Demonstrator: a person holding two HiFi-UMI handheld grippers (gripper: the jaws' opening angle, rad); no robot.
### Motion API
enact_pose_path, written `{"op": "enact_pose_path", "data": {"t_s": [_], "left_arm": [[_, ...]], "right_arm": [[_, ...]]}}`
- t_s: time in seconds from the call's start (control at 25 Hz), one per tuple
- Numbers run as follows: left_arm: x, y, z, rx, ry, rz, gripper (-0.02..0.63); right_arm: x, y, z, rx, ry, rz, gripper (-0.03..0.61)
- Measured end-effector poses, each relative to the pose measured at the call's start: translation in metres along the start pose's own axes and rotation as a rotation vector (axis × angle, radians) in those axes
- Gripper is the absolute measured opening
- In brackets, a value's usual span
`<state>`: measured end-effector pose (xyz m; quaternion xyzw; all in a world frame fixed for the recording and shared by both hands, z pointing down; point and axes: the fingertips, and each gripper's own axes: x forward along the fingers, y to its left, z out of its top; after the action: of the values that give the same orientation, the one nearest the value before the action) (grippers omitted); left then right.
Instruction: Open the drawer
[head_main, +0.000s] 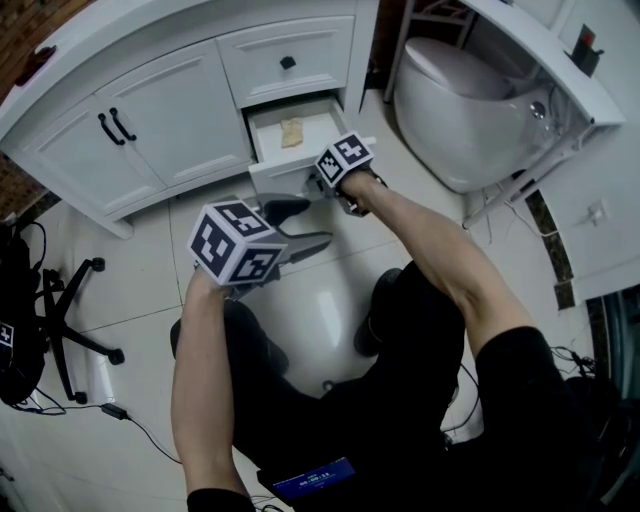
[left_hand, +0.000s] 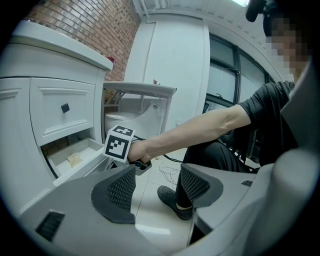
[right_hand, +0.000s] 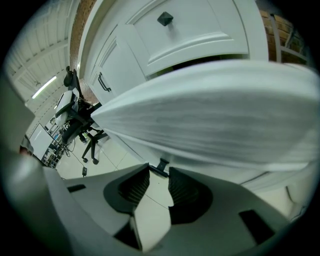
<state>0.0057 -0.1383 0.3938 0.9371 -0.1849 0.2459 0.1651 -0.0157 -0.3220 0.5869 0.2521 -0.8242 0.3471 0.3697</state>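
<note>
White-painted wood made up the cabinet (head_main: 150, 110). In the head view its lower drawer (head_main: 283, 176) stood partly pulled out, low by the floor, with a tan scrap (head_main: 291, 132) inside and the right gripper (head_main: 328, 180) at its front. The pull looked to be under way. In the left gripper view, the left gripper (left_hand: 157, 180) hung with jaws apart and nothing between them. In the right gripper view, the jaws were clamped on the small dark knob (right_hand: 161, 166). The next move probably called for a straight outward pull without losing that grip.
</note>
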Motion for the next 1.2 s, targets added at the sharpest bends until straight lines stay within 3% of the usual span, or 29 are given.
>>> {"op": "enact_pose_path", "data": {"t_s": [0.6, 1.2], "left_arm": [[-0.006, -0.023, -0.007, 0.002, -0.002, 0.013, 0.286], [-0.009, -0.022, -0.009, 0.002, 0.003, 0.018, 0.287]], "right_arm": [[-0.004, 0.005, -0.007, -0.023, -0.013, -0.035, 0.135], [-0.027, 0.015, -0.024, -0.007, -0.012, 0.056, 0.132]]}}
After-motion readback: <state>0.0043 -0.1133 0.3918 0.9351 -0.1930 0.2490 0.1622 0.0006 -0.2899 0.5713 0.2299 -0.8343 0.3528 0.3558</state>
